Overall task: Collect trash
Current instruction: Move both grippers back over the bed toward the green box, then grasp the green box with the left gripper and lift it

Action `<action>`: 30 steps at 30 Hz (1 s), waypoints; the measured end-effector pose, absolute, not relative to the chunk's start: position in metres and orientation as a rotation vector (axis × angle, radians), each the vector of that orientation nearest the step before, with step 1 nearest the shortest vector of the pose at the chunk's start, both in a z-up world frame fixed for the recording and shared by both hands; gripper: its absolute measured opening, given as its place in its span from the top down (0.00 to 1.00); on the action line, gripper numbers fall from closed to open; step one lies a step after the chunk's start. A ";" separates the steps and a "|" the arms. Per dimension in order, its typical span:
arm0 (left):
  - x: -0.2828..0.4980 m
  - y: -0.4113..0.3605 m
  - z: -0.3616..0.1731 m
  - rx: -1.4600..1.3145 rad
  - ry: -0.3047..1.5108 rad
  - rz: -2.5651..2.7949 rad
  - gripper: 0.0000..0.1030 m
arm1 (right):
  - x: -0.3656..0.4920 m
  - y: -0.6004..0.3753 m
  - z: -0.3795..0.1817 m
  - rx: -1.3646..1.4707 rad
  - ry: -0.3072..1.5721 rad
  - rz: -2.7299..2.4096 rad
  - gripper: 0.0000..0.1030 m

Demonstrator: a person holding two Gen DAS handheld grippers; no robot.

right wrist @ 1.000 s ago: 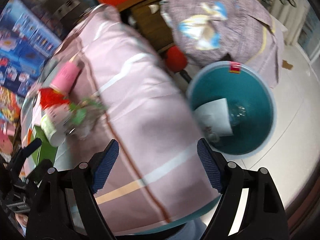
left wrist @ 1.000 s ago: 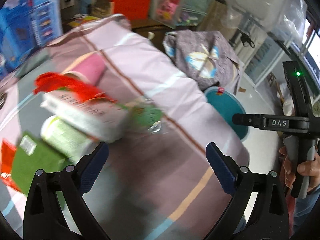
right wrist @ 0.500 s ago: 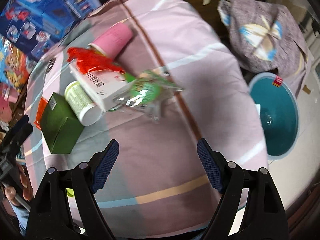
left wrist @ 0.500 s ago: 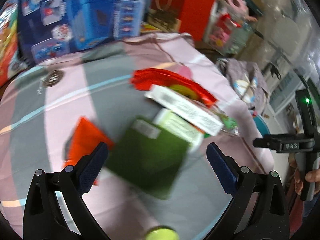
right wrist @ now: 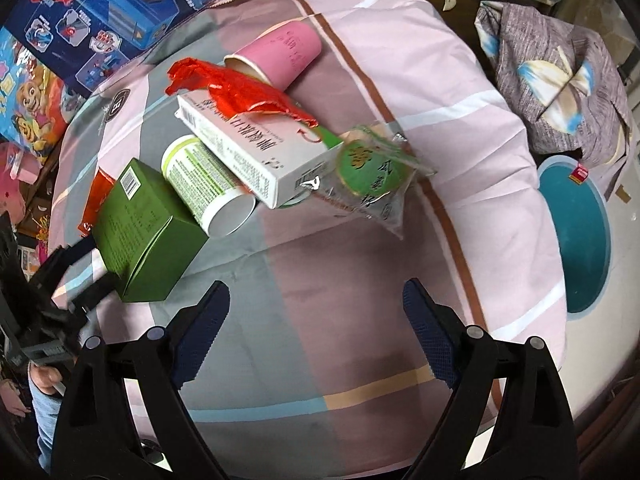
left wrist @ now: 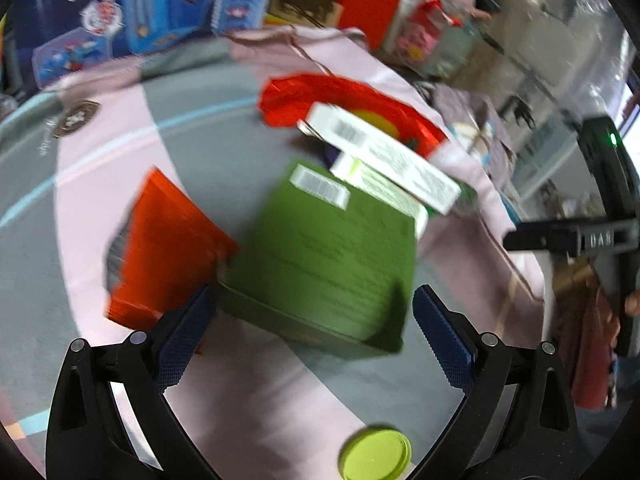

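Note:
Trash lies piled on a cloth-covered table [right wrist: 360, 280]. A green box [left wrist: 328, 248] [right wrist: 144, 236] sits right in front of my open left gripper [left wrist: 312, 332], its near edge between the fingers. Beside it lie an orange packet [left wrist: 164, 248], a white tube [right wrist: 204, 188], a white carton [right wrist: 256, 152] [left wrist: 384, 156], a red wrapper [right wrist: 240, 88] [left wrist: 320, 96], a pink cup [right wrist: 280, 52] and a clear green snack bag [right wrist: 372, 176]. My right gripper [right wrist: 316, 336] is open and empty above bare cloth, nearer than the pile. A teal bin [right wrist: 576, 232] stands on the floor at the right.
A yellow-green lid [left wrist: 376, 456] lies near the table edge below my left gripper. Toy boxes [right wrist: 100, 12] stand behind the table. A grey patterned cloth bundle [right wrist: 560, 80] lies beyond the bin. The right gripper's body [left wrist: 600, 236] shows at the left view's right side.
My left gripper has swung left and closed in on the green box. My right gripper has swung away from the bin toward the trash pile. Both stay open.

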State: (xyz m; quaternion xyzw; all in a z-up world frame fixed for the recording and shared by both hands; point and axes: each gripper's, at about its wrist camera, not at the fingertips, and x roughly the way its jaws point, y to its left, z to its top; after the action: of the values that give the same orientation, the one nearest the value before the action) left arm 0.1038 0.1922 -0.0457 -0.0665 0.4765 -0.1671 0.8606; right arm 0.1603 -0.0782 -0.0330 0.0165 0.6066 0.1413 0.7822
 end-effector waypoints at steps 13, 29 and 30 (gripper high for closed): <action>0.059 0.150 -0.051 -0.147 0.982 -0.528 0.32 | 0.149 -0.069 -0.035 0.059 1.318 0.302 0.18; 0.071 0.241 -0.030 -0.241 0.949 -0.353 0.29 | 0.166 0.028 -0.054 0.060 1.400 0.444 0.18; 0.072 0.243 -0.030 -0.237 0.952 -0.352 0.28 | 0.167 0.032 -0.056 0.056 1.409 0.449 0.18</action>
State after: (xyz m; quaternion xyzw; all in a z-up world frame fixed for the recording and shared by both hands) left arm 0.0715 0.2429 -0.0298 -0.1134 0.4546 -0.1683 0.8673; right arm 0.1667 0.0318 -0.0559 0.0255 0.6418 0.2047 0.7386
